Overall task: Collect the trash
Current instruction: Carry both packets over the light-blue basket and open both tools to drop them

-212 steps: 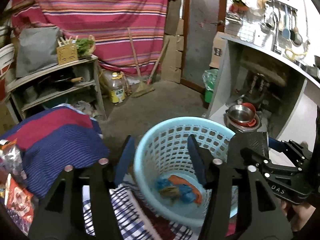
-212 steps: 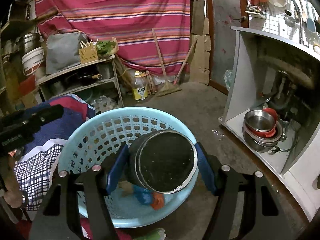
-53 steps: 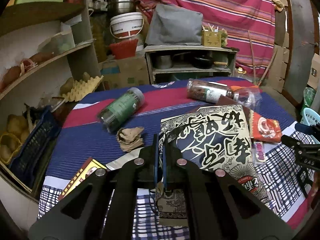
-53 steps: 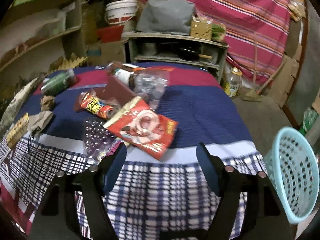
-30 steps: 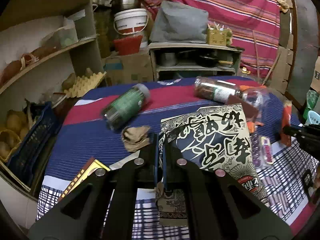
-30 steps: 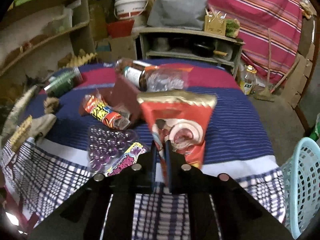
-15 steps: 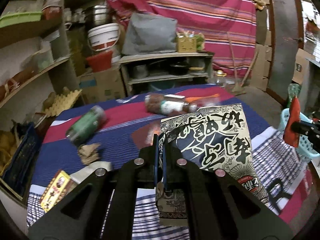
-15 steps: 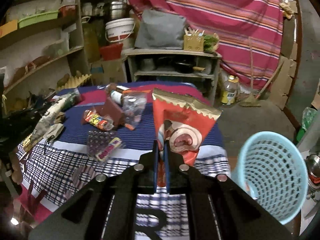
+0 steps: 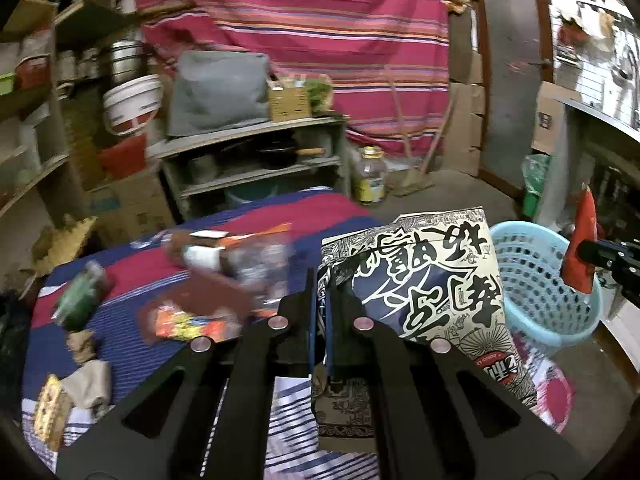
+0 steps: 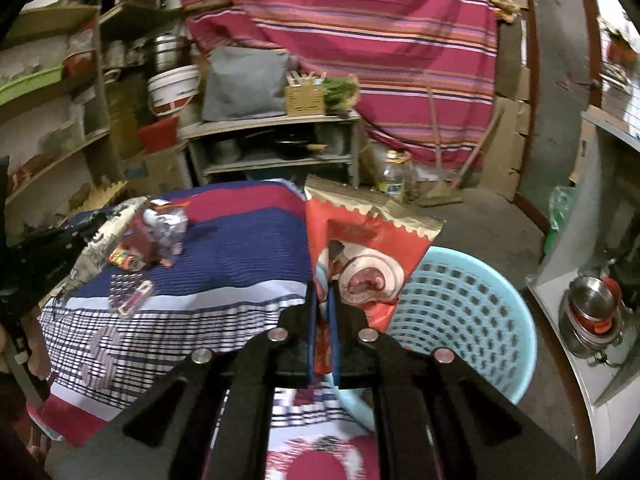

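Left claw: clenched on the lower left edge of a large cream-and-navy printed bag, which fans up and to the right of the fingers, off the bench. Beyond the bag, right of the claw, stands the light blue basket on the floor.

Right claw: clenched on the lower edge of a red snack packet with a gold serrated top; the packet stands upright above the fingers. The basket lies just ahead and right of this claw, with the packet's right side overlapping its near rim in view. In the left wrist view the same packet shows edge-on, above the basket's far right rim, held by the right claw.

Left of and ahead of both claws, on the bench's blue, red and checked cloth: a blurred cluster of wrappers and a clear bottle, a green jar on its side, crumpled brown paper, a small yellow box at the near left edge. From the right wrist view, a purple blister sheet lies well left of the claw.
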`<state>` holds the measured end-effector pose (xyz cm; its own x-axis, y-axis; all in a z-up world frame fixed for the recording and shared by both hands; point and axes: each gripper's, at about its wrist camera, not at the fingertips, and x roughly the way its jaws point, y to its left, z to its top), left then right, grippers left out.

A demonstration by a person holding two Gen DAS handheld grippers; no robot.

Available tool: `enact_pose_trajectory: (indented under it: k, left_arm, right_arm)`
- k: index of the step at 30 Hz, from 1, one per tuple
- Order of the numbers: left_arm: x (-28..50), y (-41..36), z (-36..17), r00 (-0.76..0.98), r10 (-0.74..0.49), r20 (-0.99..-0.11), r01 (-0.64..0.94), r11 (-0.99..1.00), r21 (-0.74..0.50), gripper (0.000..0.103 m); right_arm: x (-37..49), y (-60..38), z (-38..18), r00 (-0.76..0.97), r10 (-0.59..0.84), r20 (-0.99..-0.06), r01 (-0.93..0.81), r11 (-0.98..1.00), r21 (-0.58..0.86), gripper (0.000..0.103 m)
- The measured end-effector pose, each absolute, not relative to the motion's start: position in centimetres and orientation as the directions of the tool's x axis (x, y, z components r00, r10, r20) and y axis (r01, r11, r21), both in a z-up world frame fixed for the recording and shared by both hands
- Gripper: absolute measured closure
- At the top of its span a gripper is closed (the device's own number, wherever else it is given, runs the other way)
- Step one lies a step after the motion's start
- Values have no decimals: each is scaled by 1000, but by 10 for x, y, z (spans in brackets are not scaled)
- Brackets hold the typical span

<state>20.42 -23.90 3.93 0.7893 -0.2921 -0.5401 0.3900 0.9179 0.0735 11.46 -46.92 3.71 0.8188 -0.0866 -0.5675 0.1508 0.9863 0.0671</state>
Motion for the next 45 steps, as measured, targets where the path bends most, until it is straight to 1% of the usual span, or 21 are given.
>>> enact_pose_trajectory:
  k: [9, 13, 16, 20, 28, 30, 32, 34, 35, 37, 39, 41, 45]
  left_arm:
    - [200, -322, 35, 755, -377, -537, 485, 872, 69, 101]
    - [194, -359, 28, 741, -406, -535, 529, 844, 91, 101]
    - [195, -385, 19, 727, -420, -544, 558, 822, 111, 101]
    - [202, -408, 8, 696, -439, -568, 587, 804, 97, 101]
    - [213, -444, -10, 681, -433, -590, 613, 778, 137, 100]
    - [215, -446, -12, 674, -439, -595, 620, 774, 131, 94]
    - [216, -445, -11, 680, -437, -589, 612, 780, 128, 75]
    - [215, -445, -10, 682, -447, -579, 611, 783, 116, 65]
    - [214, -444, -9, 682, -453, -575, 612, 783, 109, 62]
    - [213, -441, -6, 687, -453, -568, 607, 787, 108, 60]
    - [214, -434, -1, 686, -462, -562, 604, 792, 88, 55]
    - [215, -423, 6, 683, -481, -549, 601, 798, 49, 43]
    - [212, -404, 18, 700, -487, -522, 589, 807, 37, 36]
  right_arm:
    - [101, -524, 25, 809, -133, -572, 235, 966, 107, 97]
    - [101, -540, 16, 804, -143, -577, 256, 959, 119, 97]
    - [103, -549, 9, 800, -147, -582, 268, 955, 127, 97]
    - [103, -560, -2, 797, -147, -586, 284, 947, 148, 97]
    - [103, -579, -15, 791, -144, -594, 311, 932, 188, 97]
    - [104, -583, -18, 790, -142, -596, 315, 929, 196, 97]
    - [104, -584, -19, 789, -143, -598, 317, 928, 197, 97]
    - [104, -585, -21, 787, -141, -600, 319, 926, 202, 97]
    - [105, -584, -23, 786, -139, -603, 320, 925, 203, 97]
    - [106, -583, -25, 783, -137, -607, 320, 926, 203, 97]
    - [108, -580, -27, 780, -134, -612, 318, 927, 201, 97]
    - [109, -579, -29, 778, -132, -614, 315, 928, 199, 97]
    - [112, -572, -27, 780, -128, -612, 308, 931, 198, 97]
